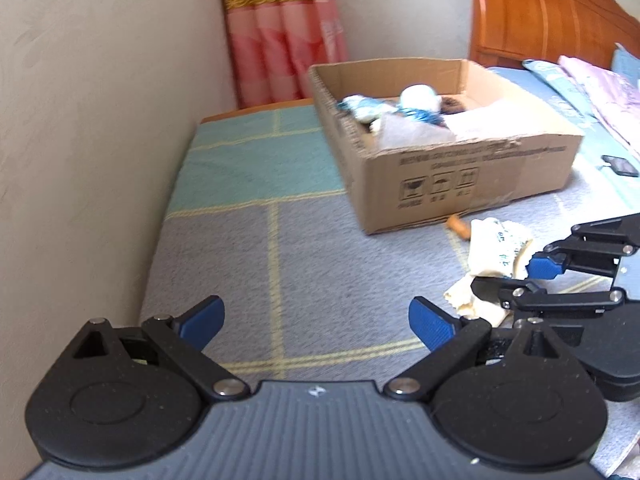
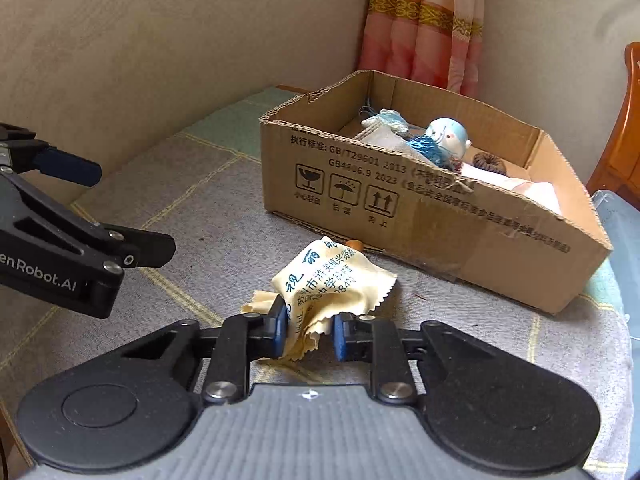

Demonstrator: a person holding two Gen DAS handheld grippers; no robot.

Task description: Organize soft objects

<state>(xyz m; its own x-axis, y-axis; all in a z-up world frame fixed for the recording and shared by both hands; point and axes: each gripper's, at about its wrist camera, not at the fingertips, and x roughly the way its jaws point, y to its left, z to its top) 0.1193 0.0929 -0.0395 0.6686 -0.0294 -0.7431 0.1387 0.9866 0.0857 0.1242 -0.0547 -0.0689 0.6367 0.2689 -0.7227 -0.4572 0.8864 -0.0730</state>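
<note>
Nearest, right gripper [image 2: 308,338] clamped on a crumpled yellow cloth [image 2: 324,284] with blue print, lying on the grey checked bedcover [image 2: 224,216]. Long axis hard to tell from the bunching; loose corner flaring right. Left gripper [image 1: 316,320] spread wide, nothing between the pads, just left of the cloth. Beyond the cloth, a small orange thing [image 2: 354,245] mostly hidden, touching the box base. Farther back, open cardboard box [image 2: 440,216] holding a blue-and-white doll [image 2: 444,138], a brown ring [image 2: 490,164] and pale fabric, partly cut off by the near wall. Dark phone [image 1: 620,166] right of the box. Pink curtain [image 2: 424,28] and wooden headboard [image 1: 548,12] farthest.
</note>
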